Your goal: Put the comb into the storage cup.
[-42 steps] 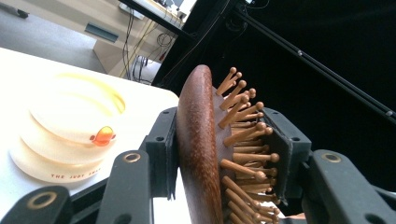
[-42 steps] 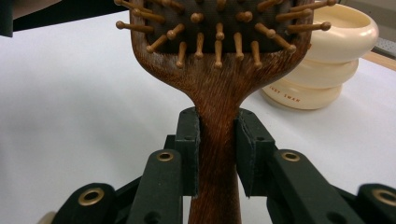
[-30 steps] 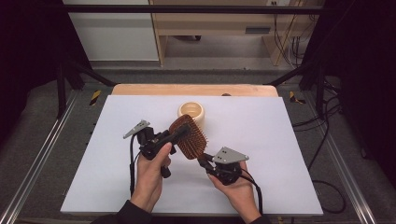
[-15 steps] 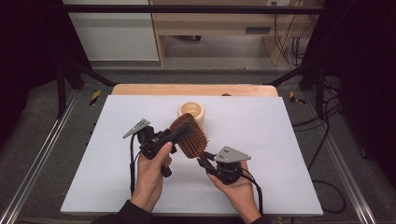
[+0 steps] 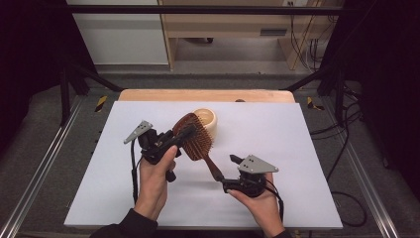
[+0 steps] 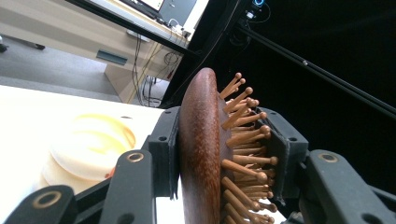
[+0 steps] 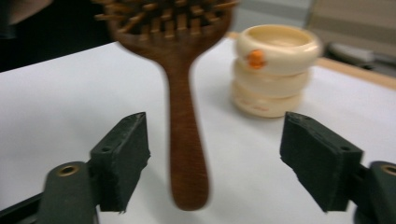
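A dark wooden hairbrush (image 5: 198, 140) with wooden pins is held tilted above the white table sheet. My left gripper (image 5: 184, 134) is shut on its head: in the left gripper view one pad presses the smooth back of the brush (image 6: 198, 149) and the other presses the pin tips. My right gripper (image 5: 229, 173) stands at the handle's end. Its jaws have just been opening; in the right gripper view the handle (image 7: 184, 140) hangs between the two pads, touching neither. That gripper (image 7: 215, 156) is open.
A cream stack of rounded bowls (image 5: 207, 119) with an orange mark (image 7: 256, 59) stands on the white sheet (image 5: 297, 148) just behind the brush. A wooden table edge (image 5: 208, 94) runs along the back. Black frame bars and cables lie around the table.
My right gripper's jaws have opened and let go of the brush handle. The left gripper still holds the brush head in the same place.
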`<state>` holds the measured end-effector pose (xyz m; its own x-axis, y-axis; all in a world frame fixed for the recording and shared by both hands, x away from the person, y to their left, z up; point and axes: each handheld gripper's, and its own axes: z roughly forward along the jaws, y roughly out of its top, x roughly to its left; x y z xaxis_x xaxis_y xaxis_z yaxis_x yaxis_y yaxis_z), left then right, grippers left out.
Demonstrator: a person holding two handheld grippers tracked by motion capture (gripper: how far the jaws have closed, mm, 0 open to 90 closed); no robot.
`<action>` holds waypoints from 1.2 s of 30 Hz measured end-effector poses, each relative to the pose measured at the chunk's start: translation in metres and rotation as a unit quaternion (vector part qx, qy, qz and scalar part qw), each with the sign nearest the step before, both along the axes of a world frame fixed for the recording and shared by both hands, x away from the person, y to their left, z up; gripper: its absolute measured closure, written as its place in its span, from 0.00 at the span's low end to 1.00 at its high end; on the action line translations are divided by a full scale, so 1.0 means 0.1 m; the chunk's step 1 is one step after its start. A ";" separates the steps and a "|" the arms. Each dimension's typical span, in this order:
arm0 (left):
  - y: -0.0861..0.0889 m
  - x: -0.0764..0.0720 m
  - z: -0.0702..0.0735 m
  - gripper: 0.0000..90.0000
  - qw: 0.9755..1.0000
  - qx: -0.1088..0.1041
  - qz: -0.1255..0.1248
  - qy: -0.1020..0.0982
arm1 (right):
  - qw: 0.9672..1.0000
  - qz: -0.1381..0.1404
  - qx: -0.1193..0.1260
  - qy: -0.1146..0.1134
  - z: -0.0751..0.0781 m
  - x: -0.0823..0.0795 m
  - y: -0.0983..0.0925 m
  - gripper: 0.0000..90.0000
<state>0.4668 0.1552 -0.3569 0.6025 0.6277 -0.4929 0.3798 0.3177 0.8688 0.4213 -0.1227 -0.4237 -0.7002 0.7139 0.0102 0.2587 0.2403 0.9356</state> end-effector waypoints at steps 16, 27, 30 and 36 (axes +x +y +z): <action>-0.03 0.02 0.33 0.59 0.999 0.011 0.000 -0.037 | 0.996 -0.083 0.026 -0.016 0.02 -0.02 -0.62 0.11; -0.02 0.15 0.47 0.59 0.999 0.008 -0.006 -0.043 | 0.991 -0.126 0.019 -0.034 -0.10 -0.08 -0.92 0.08; -0.02 0.18 0.51 0.59 0.999 0.008 -0.003 -0.044 | 0.991 -0.126 0.025 -0.028 -0.12 -0.04 -0.95 0.07; -0.04 0.26 0.54 0.59 0.999 0.011 -0.001 -0.047 | 0.990 -0.134 0.025 -0.022 -0.15 0.00 -0.95 0.06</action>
<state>0.4930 0.1508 -0.3024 0.6472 0.6360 -0.4203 0.2966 0.2978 0.9074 0.4213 -0.2177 -0.4391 -0.4856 0.8739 0.0239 0.2664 0.1218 0.9561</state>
